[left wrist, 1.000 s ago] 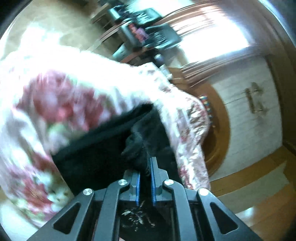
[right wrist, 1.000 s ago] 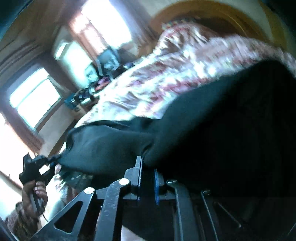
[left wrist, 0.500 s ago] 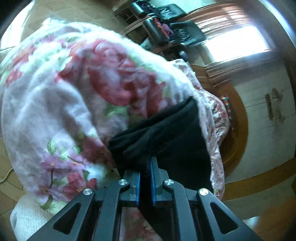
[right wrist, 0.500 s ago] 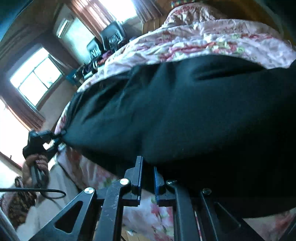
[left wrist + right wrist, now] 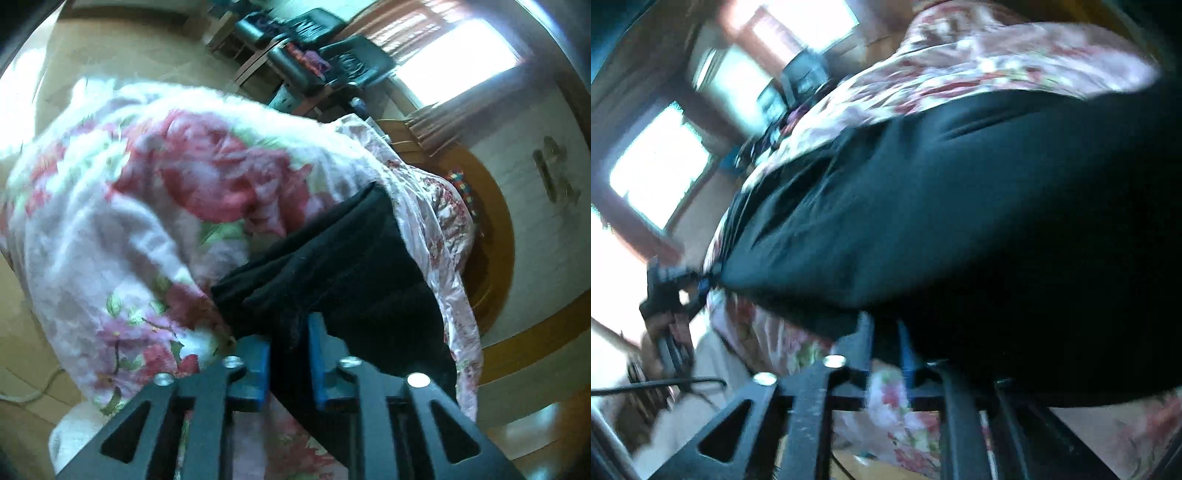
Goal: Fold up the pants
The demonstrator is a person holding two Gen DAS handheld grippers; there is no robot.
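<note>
Left wrist view: both the left gripper [image 5: 289, 347] and right gripper [image 5: 884, 345] are pinching the black pants [image 5: 343, 266], laying them on the flowery blanket [image 5: 122, 221] toward 12 o'clock, probably needing letting go next.

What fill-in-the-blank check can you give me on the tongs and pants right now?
1. The pants are ____ in colour.
2. The left tongs are shut on the ____.
3. The pants lie on a ____-patterned blanket.
4. Behind the black chairs, a bright ____ shows.

Missing words: black; pants; floral; window

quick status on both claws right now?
Left claw: shut on the black pants.
Right claw: shut on the pants' edge.
</note>
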